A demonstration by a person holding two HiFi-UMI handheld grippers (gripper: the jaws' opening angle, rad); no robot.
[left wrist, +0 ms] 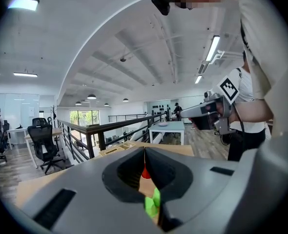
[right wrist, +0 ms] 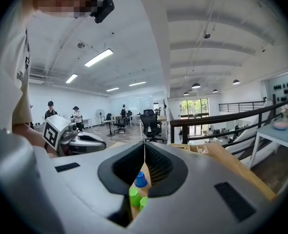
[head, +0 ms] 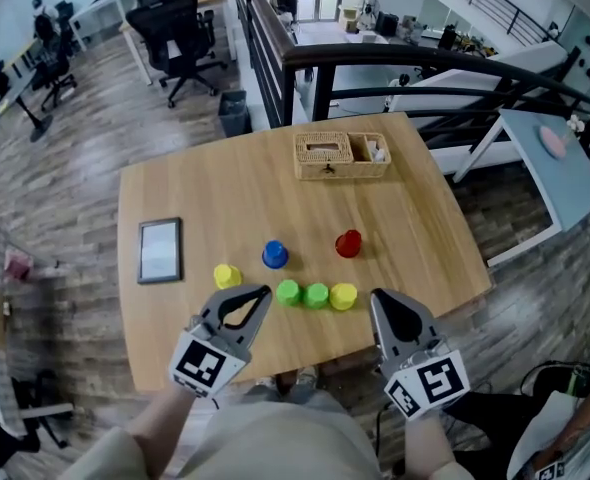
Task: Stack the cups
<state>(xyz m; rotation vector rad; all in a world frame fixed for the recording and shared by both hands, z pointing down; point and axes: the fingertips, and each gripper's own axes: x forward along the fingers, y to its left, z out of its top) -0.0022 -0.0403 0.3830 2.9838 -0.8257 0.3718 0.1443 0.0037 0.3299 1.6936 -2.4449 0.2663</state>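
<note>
Grey left tongs (head: 264,291) closed, empty, right tongs (head: 377,296) likewise

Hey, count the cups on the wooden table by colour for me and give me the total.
Yellow cups: 2
Green cups: 2
Blue cup: 1
Red cup: 1
Total: 6
</note>
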